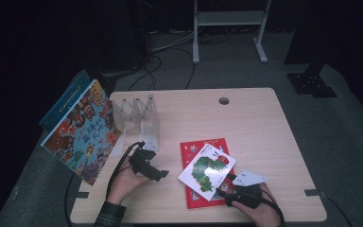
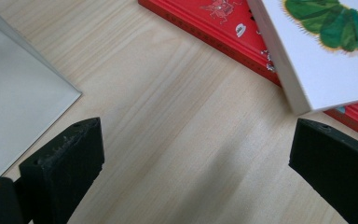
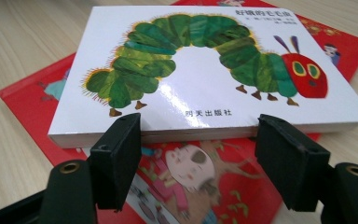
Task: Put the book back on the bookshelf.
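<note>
We see left hand-held gripper point(image 1: 157, 173) spread over bare tabletop point(image 1: 246, 123) | right hand-held gripper point(image 3: 198, 154) spread at caterpillar book point(image 3: 205, 70), unpinched, atop red book point(image 3: 223, 196)

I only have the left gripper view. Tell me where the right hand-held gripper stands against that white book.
Observer: The right hand-held gripper is at the near edge of the white book. Its jaws are apart and spread along that edge, not pinching it.
Operator: Describe the full cover.
Observer: It shows a green caterpillar with a red head, arched above a short line of printed characters.
Operator: Report what is by the clear stand at my left.
Observer: It is a clear rack with upright dividers, and a colourful picture book leans tilted just to its left.
</note>
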Motion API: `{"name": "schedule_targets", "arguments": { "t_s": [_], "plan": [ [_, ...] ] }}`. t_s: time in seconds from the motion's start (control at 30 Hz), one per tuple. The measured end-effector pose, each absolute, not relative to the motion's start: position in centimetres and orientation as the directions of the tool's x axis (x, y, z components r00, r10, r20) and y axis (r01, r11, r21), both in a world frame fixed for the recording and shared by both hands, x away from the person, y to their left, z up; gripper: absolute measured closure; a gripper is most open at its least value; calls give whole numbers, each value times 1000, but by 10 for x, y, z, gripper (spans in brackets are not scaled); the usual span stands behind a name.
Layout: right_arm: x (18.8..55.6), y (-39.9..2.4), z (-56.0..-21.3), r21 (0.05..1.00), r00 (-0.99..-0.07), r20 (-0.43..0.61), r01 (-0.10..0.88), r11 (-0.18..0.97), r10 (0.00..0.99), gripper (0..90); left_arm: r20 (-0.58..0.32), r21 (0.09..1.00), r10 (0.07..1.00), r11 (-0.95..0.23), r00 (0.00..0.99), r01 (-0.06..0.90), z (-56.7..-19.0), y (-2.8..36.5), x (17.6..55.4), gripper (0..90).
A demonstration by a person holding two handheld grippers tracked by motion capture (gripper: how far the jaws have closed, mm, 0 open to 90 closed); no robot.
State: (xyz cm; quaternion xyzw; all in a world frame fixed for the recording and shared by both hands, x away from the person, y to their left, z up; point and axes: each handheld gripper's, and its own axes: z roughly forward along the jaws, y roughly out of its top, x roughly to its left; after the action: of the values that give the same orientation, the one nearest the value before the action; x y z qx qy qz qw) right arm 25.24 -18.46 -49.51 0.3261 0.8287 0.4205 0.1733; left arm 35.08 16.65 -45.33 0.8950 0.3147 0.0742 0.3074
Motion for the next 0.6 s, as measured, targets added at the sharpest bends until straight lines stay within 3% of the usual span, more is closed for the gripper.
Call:
{"name": "schedule_targets", "arguments": {
  "t_s": [0.6],
  "plan": [
    [268, -135, -492, 795, -711, -58, 391, 463, 701, 298, -74, 607, 615, -597, 785, 525, -449, 173, 352, 26]
  ]
}}
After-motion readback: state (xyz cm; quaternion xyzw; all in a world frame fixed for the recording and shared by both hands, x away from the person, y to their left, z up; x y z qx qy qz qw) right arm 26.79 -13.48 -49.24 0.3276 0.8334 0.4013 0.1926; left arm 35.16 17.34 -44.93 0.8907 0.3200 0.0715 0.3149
